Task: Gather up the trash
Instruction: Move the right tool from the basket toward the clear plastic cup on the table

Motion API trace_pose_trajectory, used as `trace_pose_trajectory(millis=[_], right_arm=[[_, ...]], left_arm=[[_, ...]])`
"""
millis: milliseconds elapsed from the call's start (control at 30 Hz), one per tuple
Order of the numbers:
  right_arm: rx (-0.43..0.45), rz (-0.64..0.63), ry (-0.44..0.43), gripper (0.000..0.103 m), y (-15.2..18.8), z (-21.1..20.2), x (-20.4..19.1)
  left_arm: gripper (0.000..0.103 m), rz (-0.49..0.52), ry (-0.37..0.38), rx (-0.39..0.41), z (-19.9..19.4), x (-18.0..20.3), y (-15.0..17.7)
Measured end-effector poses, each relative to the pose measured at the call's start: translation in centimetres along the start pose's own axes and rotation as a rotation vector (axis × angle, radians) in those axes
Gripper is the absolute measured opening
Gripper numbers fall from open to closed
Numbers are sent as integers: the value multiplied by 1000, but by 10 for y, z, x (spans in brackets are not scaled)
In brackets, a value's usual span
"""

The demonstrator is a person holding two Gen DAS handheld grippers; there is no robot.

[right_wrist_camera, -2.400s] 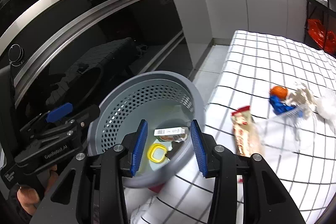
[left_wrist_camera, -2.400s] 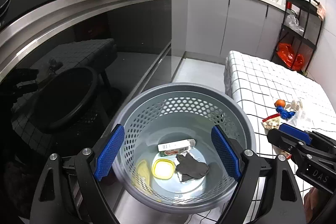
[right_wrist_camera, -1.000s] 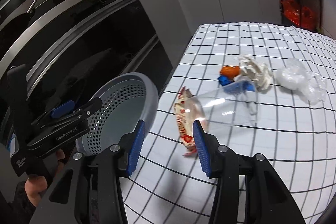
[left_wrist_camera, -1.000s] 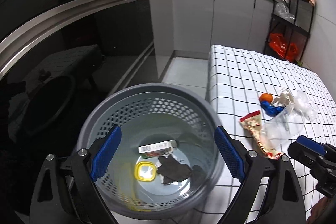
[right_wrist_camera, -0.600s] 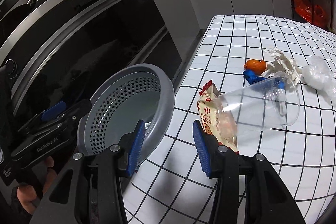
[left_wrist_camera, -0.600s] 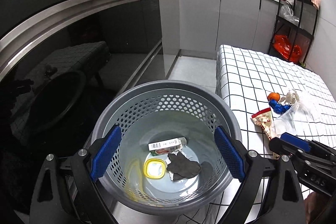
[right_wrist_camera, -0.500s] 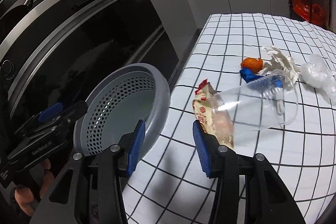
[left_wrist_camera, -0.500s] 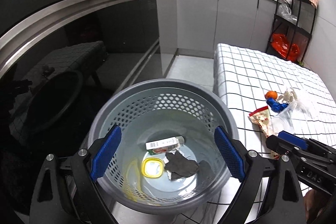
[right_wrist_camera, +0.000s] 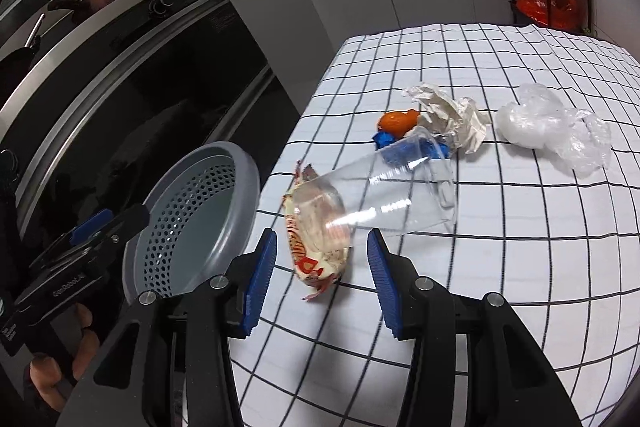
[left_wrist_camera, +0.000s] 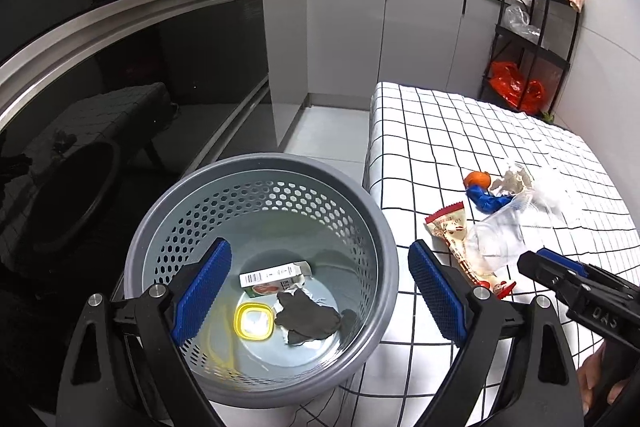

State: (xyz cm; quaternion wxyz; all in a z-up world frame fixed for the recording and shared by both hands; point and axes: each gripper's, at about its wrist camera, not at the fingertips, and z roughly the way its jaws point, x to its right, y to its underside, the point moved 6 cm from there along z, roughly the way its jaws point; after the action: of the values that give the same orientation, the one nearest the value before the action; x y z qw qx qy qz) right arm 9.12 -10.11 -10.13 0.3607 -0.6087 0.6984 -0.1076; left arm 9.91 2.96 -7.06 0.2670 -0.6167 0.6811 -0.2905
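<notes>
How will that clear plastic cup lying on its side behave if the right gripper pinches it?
The clear plastic cup looks thin-walled, so it will probably flex or crumple rather than resist. Lying on its side on the checked tablecloth, it may roll when nudged. It seems empty, likely very light. The open right gripper sits near its mouth, above the snack wrapper.

Clear plastic cup (right_wrist_camera: 384,195) on its side on the checked desk (right_wrist_camera: 500,287), mouth over one end of a red-and-cream snack wrapper (right_wrist_camera: 316,259). Behind it: blue scrap (right_wrist_camera: 404,147), orange scrap (right_wrist_camera: 396,121), crumpled paper (right_wrist_camera: 452,117), clear film wad (right_wrist_camera: 552,125). Grey perforated bin (left_wrist_camera: 384,247) at desk edge holds small carton (left_wrist_camera: 274,273), yellow lid (left_wrist_camera: 254,321), dark rag (left_wrist_camera: 308,319).
</notes>
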Motion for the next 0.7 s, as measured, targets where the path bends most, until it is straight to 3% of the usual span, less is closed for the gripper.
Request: trace_pose_trajectory(millis=[400, 700], right_arm=[[-20, -63, -74, 45, -4, 22, -49], [-38, -59, -78, 45, -7, 46, -58]], left_arm=[[88, -24, -55, -8, 2, -28, 3], [88, -28, -54, -15, 1, -36, 6]])
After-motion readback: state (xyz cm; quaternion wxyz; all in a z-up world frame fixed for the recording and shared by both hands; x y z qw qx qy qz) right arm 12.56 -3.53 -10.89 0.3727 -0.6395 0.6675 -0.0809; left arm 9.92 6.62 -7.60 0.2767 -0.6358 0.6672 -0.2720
